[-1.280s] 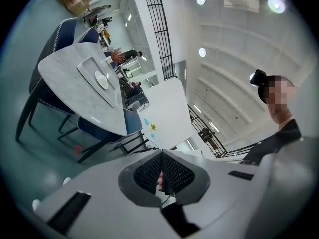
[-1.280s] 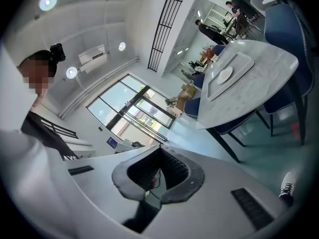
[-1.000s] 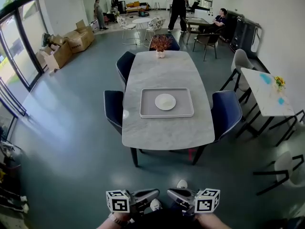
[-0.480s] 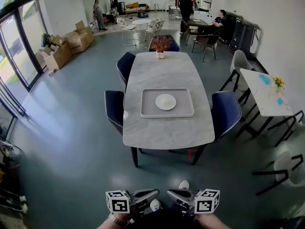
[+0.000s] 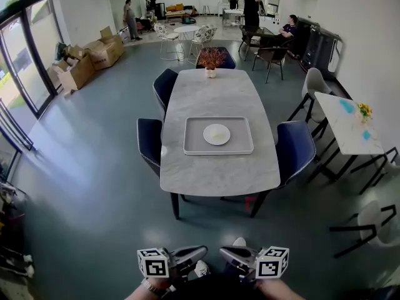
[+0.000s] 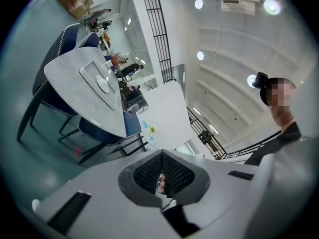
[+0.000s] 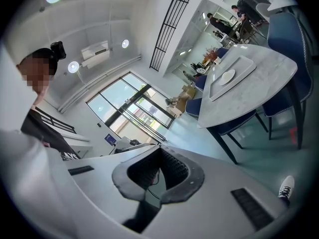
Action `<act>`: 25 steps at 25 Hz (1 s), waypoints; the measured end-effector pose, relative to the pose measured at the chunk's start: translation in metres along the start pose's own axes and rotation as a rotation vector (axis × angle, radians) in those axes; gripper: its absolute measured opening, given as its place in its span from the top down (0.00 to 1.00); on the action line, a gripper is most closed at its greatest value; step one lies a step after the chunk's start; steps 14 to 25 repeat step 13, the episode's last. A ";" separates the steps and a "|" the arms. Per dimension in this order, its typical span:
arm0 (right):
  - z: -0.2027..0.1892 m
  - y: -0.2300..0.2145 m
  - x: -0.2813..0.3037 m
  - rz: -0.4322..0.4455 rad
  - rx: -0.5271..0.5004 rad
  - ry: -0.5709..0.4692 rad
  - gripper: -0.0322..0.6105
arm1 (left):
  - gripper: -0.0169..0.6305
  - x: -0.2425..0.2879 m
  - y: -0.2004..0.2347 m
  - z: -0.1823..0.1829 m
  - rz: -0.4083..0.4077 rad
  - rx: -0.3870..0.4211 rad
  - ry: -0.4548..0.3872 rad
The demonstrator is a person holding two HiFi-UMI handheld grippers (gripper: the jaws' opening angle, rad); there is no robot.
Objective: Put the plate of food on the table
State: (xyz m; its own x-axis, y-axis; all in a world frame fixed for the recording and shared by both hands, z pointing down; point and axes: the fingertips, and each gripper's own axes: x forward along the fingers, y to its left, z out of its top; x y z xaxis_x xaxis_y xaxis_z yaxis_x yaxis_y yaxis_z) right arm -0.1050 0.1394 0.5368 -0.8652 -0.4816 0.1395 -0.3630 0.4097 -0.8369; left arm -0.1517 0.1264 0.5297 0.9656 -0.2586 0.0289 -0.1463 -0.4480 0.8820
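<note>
From where I stand, both tools are held low and close to the person's body, their tips turned in toward each other with a small gap between the two. The left gripper [image 5: 201, 251] has its jaws pressed tight together, the ribbed pads meeting along one line, and nothing is caught between them. The right gripper [image 5: 224, 252] looks the same: jaws closed on each other, empty, touching nothing. Just past the tips of the two tools a white shoe [image 5: 239, 241] shows on the grey-blue floor [image 5: 94, 186]. The plate [image 5: 216, 134] is well ahead of both tools, straight out in front of the gap between them and far out of reach. It sits flat in the middle of a shallow grey tray [image 5: 194, 147], and the tray lies on the near half of the marble table [image 5: 219, 177]. Something pale is on the plate, though I can't tell what it is from here. Dark blue chairs [image 5: 296, 149] stand on either side of the table. A vase of flowers [image 5: 211, 59] stands at the end farthest from the tools.
</note>
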 end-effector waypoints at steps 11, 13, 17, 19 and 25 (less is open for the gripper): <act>0.000 -0.003 0.003 -0.014 -0.004 0.001 0.93 | 0.96 -0.003 0.009 0.002 0.013 -0.016 -0.016; 0.003 -0.001 0.005 -0.022 -0.028 0.009 0.93 | 0.96 -0.006 0.011 0.003 0.023 -0.018 -0.020; 0.003 -0.001 0.005 -0.022 -0.028 0.009 0.93 | 0.96 -0.006 0.011 0.003 0.023 -0.018 -0.020; 0.003 -0.001 0.005 -0.022 -0.028 0.009 0.93 | 0.96 -0.006 0.011 0.003 0.023 -0.018 -0.020; 0.003 -0.001 0.005 -0.022 -0.028 0.009 0.93 | 0.96 -0.006 0.011 0.003 0.023 -0.018 -0.020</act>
